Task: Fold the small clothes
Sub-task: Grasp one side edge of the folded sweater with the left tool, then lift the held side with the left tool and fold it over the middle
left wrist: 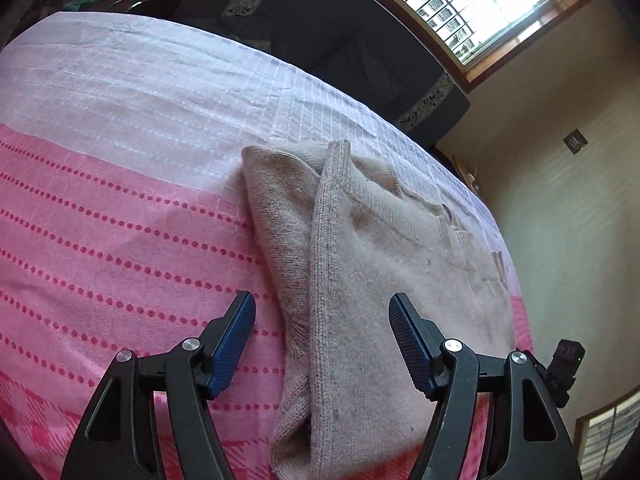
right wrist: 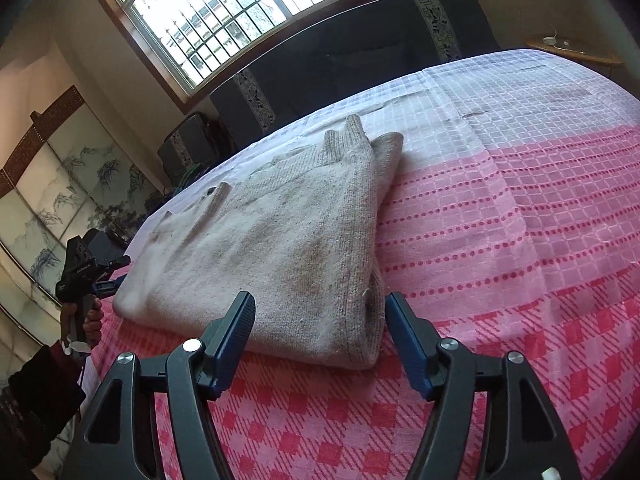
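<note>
The bed (right wrist: 520,200) fills most of what I see, spread with a pink and white cover of dotted lines and checks, and past it stand a dark headboard (right wrist: 360,60) and a barred window (right wrist: 240,4). On the cover lies the beige knitted sweater (right wrist: 260,248), already doubled over itself into a thick flat packet, with a cuff and a ribbed edge poking up at the far end.

My left claw (left wrist: 322,322) hangs open, empty, over one near edge of the sweater, its jaws set either side of a ribbed seam that runs away from me. My right claw (right wrist: 320,320) is likewise spread wide and holding nothing, poised just before the near folded corner. From the right wrist I can see my other claw off at the opposite side of the garment.

I judge that the next fold is about to be taken. To do it well I should lower both claws together, bite through every layer at the near edge rather than only the top one, lift evenly, and carry the edge toward the far end so the sides stay lined up. The loose cuff may need tucking first, or it could stick out of the finished packet.
</note>
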A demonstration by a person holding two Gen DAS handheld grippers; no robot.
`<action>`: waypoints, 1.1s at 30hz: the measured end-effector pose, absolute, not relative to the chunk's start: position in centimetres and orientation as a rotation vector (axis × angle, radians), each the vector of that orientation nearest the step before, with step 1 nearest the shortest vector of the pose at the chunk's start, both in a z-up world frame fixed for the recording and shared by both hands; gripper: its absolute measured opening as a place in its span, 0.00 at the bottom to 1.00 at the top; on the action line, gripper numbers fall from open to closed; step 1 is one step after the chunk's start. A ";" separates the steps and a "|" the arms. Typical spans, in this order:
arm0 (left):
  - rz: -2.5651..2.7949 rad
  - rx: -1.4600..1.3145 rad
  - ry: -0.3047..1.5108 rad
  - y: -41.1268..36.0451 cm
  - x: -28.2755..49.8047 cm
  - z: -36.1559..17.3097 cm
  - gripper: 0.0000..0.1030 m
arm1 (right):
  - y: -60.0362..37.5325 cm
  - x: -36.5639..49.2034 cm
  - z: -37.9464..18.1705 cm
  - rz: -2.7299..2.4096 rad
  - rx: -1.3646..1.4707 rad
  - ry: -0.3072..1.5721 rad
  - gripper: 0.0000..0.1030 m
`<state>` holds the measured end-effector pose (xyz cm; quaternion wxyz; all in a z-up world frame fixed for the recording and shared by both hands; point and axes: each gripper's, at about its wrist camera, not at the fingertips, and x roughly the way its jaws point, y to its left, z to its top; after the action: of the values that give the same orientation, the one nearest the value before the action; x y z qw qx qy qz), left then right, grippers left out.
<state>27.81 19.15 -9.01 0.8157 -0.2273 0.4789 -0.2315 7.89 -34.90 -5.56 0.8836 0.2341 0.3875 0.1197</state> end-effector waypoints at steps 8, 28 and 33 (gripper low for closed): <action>-0.615 -0.603 1.046 18.2 29.7 -9.6 0.63 | -35.0 8.2 -5.9 0.250 0.503 0.820 0.65; -0.527 -0.344 1.080 16.2 30.0 -9.0 0.28 | -35.2 8.3 -5.9 0.265 0.516 0.816 0.74; -0.425 -0.236 1.026 14.1 28.9 -8.2 0.19 | -35.1 8.2 -5.9 0.267 0.508 0.814 0.75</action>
<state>28.88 14.11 -8.16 0.8432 -0.1117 0.4860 -0.2011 8.21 -35.12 -5.86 0.8785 0.2437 0.3904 0.1282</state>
